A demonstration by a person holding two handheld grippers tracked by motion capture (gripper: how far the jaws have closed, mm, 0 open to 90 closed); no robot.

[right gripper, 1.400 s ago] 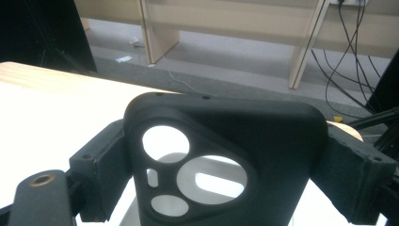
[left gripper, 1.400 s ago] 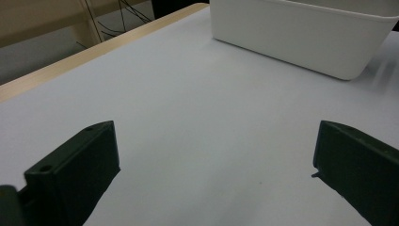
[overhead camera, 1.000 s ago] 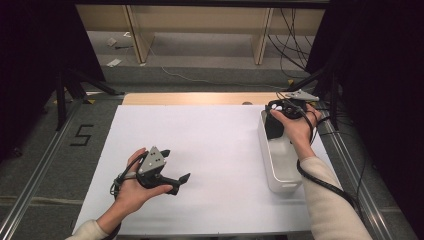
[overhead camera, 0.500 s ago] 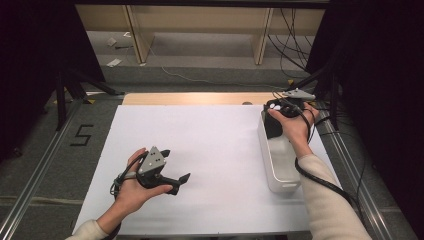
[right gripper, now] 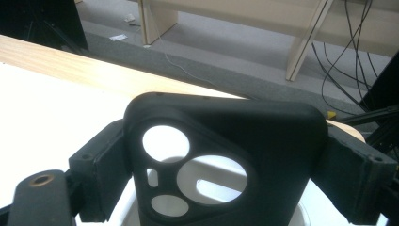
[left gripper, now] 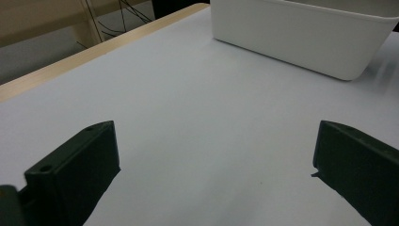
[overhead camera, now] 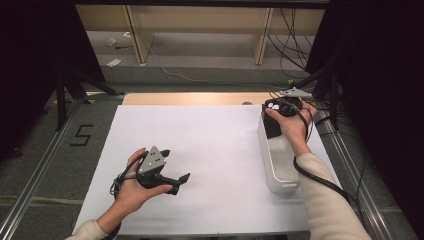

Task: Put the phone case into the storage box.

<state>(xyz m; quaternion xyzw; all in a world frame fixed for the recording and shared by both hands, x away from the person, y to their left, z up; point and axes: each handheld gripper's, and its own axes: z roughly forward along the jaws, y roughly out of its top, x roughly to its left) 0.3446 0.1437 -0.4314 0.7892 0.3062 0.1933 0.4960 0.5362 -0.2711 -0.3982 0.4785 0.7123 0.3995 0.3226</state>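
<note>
Edging right gripper, phone case over bin

Table w/ white sheet; white bin on right side.

The high view looked forward and down over the table; the left gripper view faced low across the white mat toward the white bin, shared with the close right gripper view
</note>
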